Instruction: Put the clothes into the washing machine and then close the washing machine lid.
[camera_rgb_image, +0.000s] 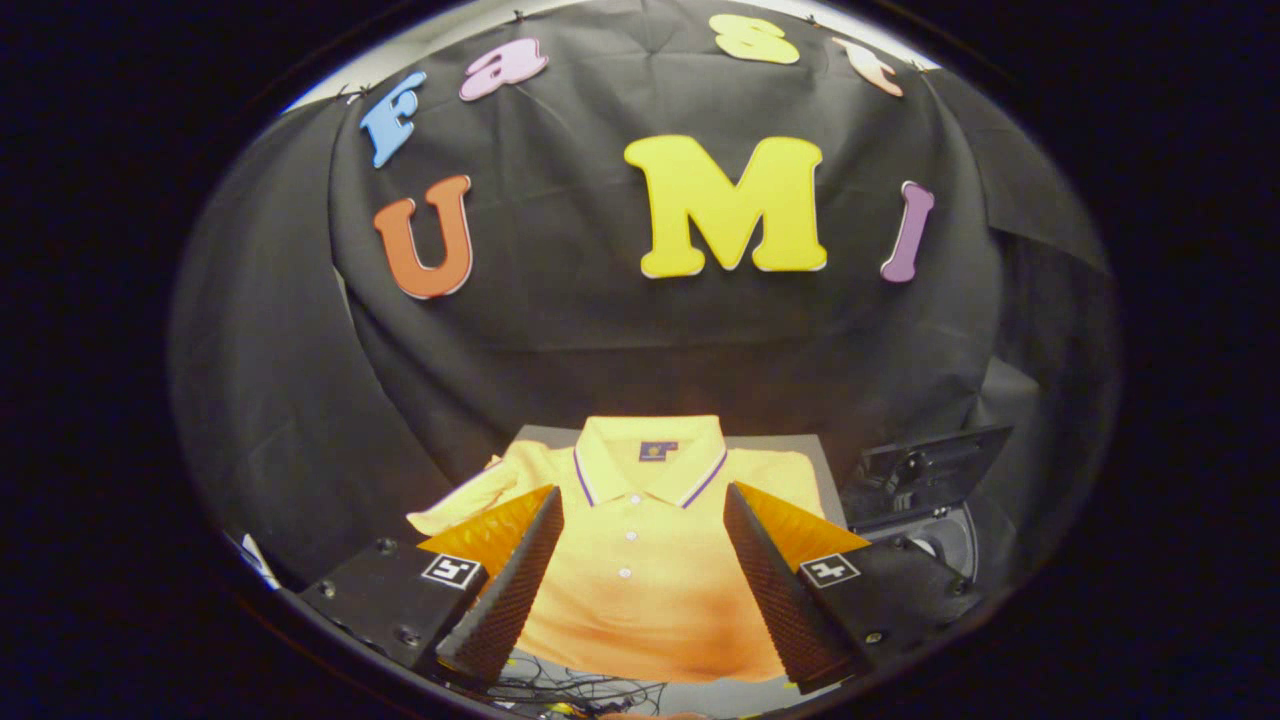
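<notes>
A yellow polo shirt (640, 560) lies flat on a grey table (820, 455), collar pointing away from me and buttons facing up. My gripper (643, 500) hovers over the shirt's chest with its two fingers spread wide, one on each side of the button placket, and nothing is held between them. To the right of the shirt, beyond the right finger, stands the dark washing machine (925, 500) with its lid (935, 452) raised and the round drum opening (950, 545) showing below it.
Black cloth walls close in behind and on both sides of the table. A tangle of thin dark cables (570, 690) lies near the table's front edge below the shirt's hem.
</notes>
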